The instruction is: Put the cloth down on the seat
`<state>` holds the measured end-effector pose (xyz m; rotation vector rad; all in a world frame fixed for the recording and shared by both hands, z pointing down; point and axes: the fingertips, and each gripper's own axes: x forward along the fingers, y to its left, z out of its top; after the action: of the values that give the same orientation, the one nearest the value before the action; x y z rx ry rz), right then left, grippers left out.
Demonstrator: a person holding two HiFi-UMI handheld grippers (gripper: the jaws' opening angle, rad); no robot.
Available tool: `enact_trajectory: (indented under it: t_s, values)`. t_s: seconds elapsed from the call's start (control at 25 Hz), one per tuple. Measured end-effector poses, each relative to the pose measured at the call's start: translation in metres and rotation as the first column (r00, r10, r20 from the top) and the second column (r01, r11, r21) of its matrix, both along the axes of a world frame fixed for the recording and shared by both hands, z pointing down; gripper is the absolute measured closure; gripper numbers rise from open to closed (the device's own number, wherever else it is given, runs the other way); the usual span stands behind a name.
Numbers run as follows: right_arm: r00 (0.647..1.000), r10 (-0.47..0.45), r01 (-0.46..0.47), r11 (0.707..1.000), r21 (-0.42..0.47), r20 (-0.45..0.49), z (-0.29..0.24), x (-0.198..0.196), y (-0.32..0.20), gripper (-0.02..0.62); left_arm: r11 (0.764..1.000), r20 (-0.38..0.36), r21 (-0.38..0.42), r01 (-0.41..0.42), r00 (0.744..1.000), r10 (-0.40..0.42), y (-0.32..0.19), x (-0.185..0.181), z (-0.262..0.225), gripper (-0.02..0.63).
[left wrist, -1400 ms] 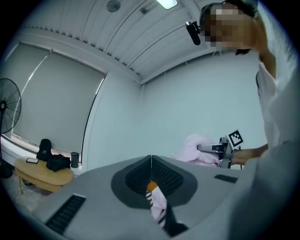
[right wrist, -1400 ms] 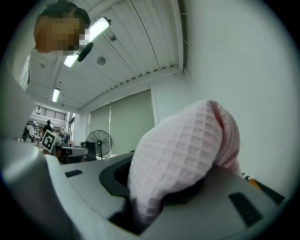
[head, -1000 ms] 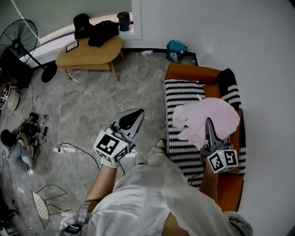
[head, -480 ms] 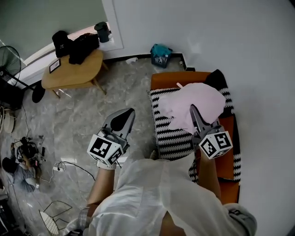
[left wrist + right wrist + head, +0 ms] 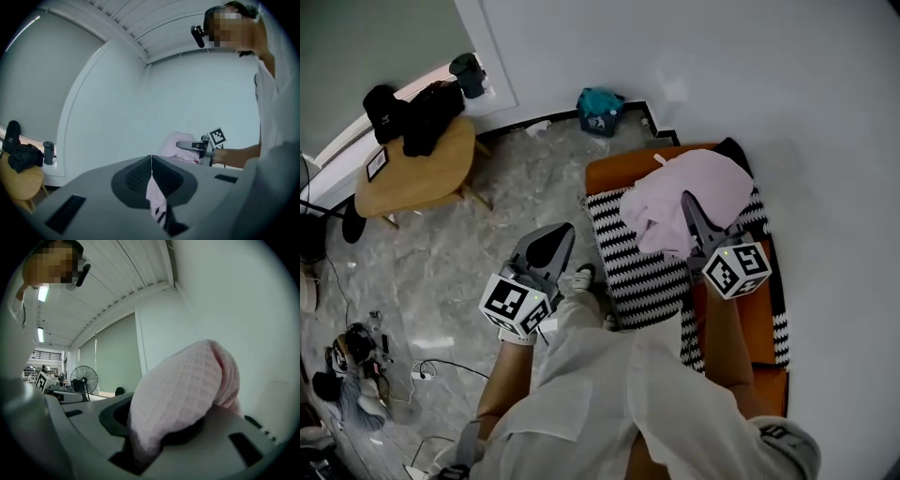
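A pink waffle-weave cloth (image 5: 689, 187) hangs bunched over the far end of the orange seat (image 5: 619, 172), which has a black-and-white striped cover (image 5: 642, 272). My right gripper (image 5: 686, 202) is shut on the cloth. In the right gripper view the cloth (image 5: 187, 390) bulges up out of the jaws and hides the pads of my right gripper (image 5: 161, 432). Whether the cloth touches the seat I cannot tell. My left gripper (image 5: 555, 234) hovers over the floor left of the seat. Its jaws are shut with nothing between them, as the left gripper view shows (image 5: 151, 164).
A wall runs close along the seat's right side. A wooden table (image 5: 417, 173) with dark things on it stands at the far left. A teal bag (image 5: 600, 106) lies by the wall beyond the seat. Cables (image 5: 356, 352) lie on the marble floor. The person's shoe (image 5: 578, 278) stands by the seat's edge.
The person has stepped closer to the seat. My right gripper has carried the cloth toward the seat's far end. The left gripper has kept its place beside the body.
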<state>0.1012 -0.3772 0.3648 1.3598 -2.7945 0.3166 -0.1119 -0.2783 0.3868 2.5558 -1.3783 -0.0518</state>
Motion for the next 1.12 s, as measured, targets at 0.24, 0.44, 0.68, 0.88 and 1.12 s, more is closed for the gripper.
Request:
enact_trajectory:
  t_s: [0.24, 0.44, 0.68, 0.88, 1.12]
  values:
    - [0.999, 0.039, -0.039, 0.999, 0.014, -0.017, -0.016, -0.063, -0.151, 0.453, 0.998, -0.029, -0.036, -0.041, 0.999, 0.04, -0.111, -0.048, 0.002, 0.589]
    - [0.996, 0.075, -0.079, 0.992, 0.098, 0.044, -0.007, -0.08, -0.22, 0.454, 0.999, -0.007, -0.022, -0.043, 0.999, 0.042, -0.13, -0.06, 0.021, 0.589]
    - [0.993, 0.116, -0.116, 0.993, 0.027, 0.024, 0.064, -0.106, -0.298, 0.453, 0.997, 0.011, -0.079, -0.012, 1.0, 0.013, -0.169, -0.094, 0.049, 0.589]
    - [0.99, 0.132, -0.141, 0.967, -0.212, -0.054, 0.205, -0.093, -0.281, 0.453, 0.989, 0.022, -0.15, 0.002, 1.0, 0.001, -0.18, -0.096, 0.085, 0.589]
    - [0.977, 0.161, -0.207, 0.865, -0.457, -0.138, 0.345, -0.052, -0.207, 0.453, 0.97, 0.005, -0.24, -0.037, 0.999, 0.039, -0.18, -0.068, 0.14, 0.589]
